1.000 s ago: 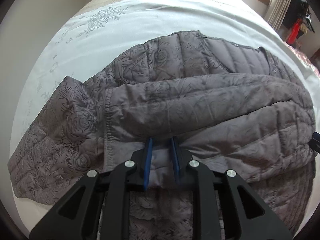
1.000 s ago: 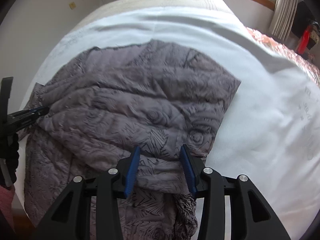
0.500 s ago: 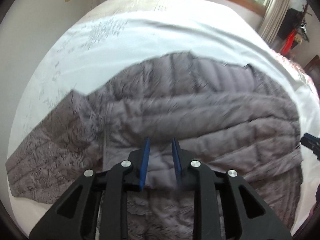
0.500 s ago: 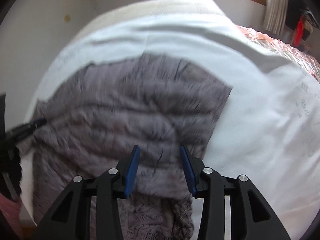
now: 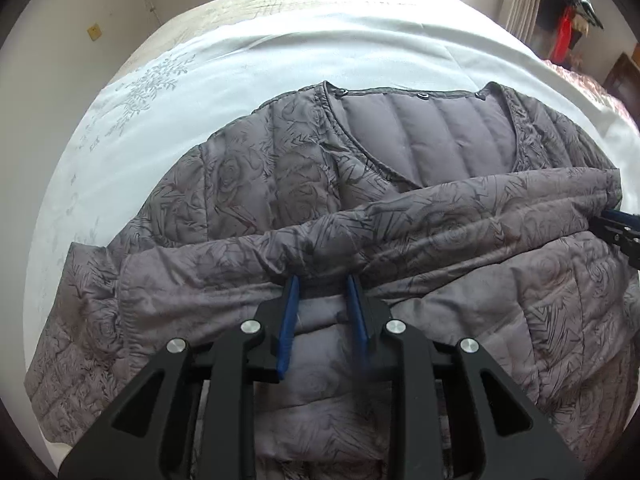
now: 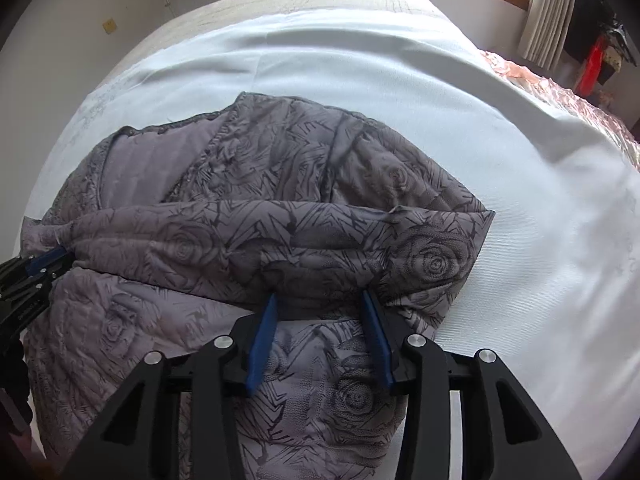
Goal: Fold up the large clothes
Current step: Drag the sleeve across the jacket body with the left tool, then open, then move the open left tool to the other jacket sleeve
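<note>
Here a grey quilted jacket with a dark rose-and-chevron print (image 5: 400, 208) lay spread on the white sheet of a bed (image 5: 280, 52), its neckline toward the far edge of the bed and its plain grey lining showing in the open collar. A padded fold of the jacket ran across its middle from side to side, raised above the layer beneath.

The left gripper (image 5: 322, 284), black with blue pads, pointed steeply down at the near part of that fold. Its fingers (image 5: 289, 320) had just been opening a little; the fold sat between their tips, yet whether the pads pressed on it could not be told from this view. The right gripper (image 6: 318, 300) stood at the fold's end nearer the right edge of the bed, its fingers (image 6: 262, 340) set wider, with a thick bunch of jacket filling the gap between them and bulging over their tips, so the cloth looked gripped.

In each wrist view the other gripper's blue tips showed at the picture's side, against the same fold. A pink patterned cover (image 6: 560, 96) lay beyond the sheet toward the far right corner of the bed.
</note>
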Demonstrator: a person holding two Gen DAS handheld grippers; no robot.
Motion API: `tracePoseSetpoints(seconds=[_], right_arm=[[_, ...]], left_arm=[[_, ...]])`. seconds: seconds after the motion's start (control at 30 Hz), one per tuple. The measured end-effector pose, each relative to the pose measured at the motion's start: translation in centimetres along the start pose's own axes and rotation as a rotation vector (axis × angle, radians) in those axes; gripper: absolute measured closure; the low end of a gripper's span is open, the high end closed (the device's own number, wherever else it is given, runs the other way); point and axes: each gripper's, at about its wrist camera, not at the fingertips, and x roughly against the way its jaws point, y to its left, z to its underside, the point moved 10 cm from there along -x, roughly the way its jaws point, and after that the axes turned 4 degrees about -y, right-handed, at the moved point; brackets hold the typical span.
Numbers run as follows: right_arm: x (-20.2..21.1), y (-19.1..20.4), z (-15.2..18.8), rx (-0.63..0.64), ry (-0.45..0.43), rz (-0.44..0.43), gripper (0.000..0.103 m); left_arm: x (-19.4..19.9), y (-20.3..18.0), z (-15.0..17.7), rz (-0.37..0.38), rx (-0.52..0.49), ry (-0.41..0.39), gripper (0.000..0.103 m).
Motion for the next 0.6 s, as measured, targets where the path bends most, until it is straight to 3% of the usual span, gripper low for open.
tracePoseSetpoints(seconds=[0.17,0.23,0.4,0.6], right_arm=[[0.8,-0.5,-0.1,-0.06,0.011,0.007,0.061],[2.6,-0.2,-0.2,-0.074,-0.026,-0.006,0.06],[5.3,0.4,1.8,-0.081,-0.055,0.007,0.059],[2.9,-0.7,4.6,-0.095,0.003,0.028,0.057]], left_arm=[[0.7,0.6,-0.2,0.016,0.068,0.015,0.078],[2.1,1.0,-0.5,0.018,0.097,-0.002,0.078],[4.6,-0.1,0.5,0.041,0.087,-0.038,0.074],[2.2,-0.2,3.4,0.052,0.058,0.027,0.072]])
